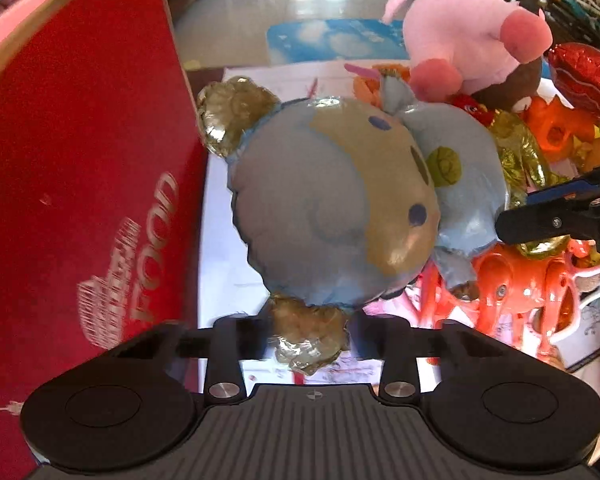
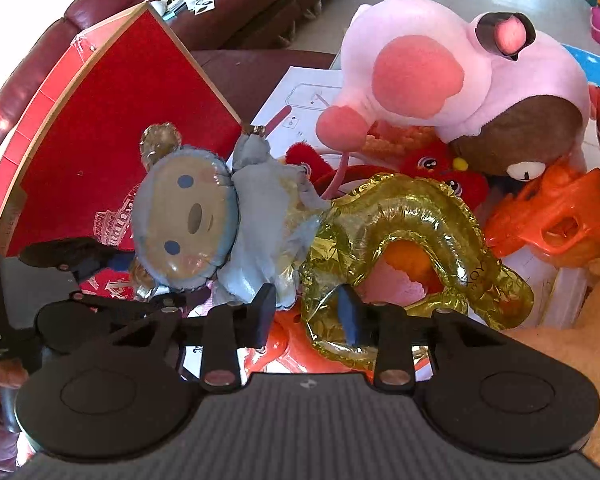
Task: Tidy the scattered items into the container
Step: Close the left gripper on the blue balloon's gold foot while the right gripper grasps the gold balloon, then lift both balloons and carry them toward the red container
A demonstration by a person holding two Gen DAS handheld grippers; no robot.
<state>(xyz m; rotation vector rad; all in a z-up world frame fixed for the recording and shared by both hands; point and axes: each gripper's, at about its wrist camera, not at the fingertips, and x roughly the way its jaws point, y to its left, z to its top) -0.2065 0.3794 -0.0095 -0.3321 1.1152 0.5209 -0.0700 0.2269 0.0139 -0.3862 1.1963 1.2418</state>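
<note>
Red box (image 1: 80, 184): far left of my left fingers, its wall standing upright beside the balloon; I take this for the container, though its opening is out of view.
Left gripper (image 1: 306, 334): fingers drawn in on the crinkled gold foot of the doll balloon; the pads themselves are hidden behind the foil, so I judge a pinch, not a certainty.
Doll balloon (image 1: 332, 208): blue-and-tan foil figure, stretching away from my left fingers over the bench (image 1: 216, 240), its gold ear almost touching the box.
Right gripper (image 2: 306, 314): fingers partly closed with the balloon's pale blue skirt edge and a fold of gold foil between them; whether the pads bite I cannot tell.
Gold balloon (image 2: 412, 208): looped foil shape just right of my right fingers, overlapping the doll's skirt.
Pile beyond: pink plush pig (image 2: 460, 64), orange toy gun (image 2: 560, 216), red plush underneath.
Handling: foil is feather-light, slick, springy, easily punctured; I would hold flat seams or deflated tabs, never the inflated belly; the gold loop may snag and ride along.
</note>
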